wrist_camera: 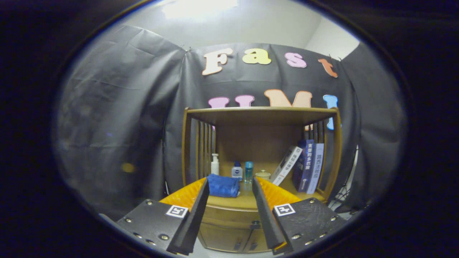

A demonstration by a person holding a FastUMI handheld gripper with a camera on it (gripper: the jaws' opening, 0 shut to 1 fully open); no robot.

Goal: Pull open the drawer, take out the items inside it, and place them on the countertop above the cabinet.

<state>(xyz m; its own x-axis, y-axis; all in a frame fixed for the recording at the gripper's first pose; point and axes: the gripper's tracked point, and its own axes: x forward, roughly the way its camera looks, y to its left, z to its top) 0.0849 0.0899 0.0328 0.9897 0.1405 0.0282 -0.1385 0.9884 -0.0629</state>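
Cabinet: wooden, slatted sides, flat top, open shelf bay over a drawer and two lower doors. It stands against the booth wall and serves as the landmark for every entry below.

Tabletop: the floor of the open bay, directly above the drawer. Free space is limited, since things already stand on it.

Drawer: the band just under the tabletop, looking fully closed. Its handle appears as a small dark fitting near the middle, low on the front. Contents are hidden.

Tool: held out in front of the cabinet, well short of the drawer, with fingers spread apart and nothing between them.

Books: a leaning row at the cabinet's right side, on the tabletop.

Cloth: blue, folded, at the tabletop's front left.

Pump bottle: white, back left, behind the cloth.

Small bottle: pale with a blue cap, back centre.

Teal bottle: just right of the small bottle.

Jar: low, cream, lidded, right of the teal bottle.

Step in hand, as judged: reach the handle; nothing has been opened yet.

- Lower the tool until the fingers sit level with the drawer front, below the tabletop.
- Keep the fingers spread until they straddle the handle, then close.
- Pull straight out, square to the cabinet front, so the drawer runs without binding.
- Stay clear of the cloth on the way down.
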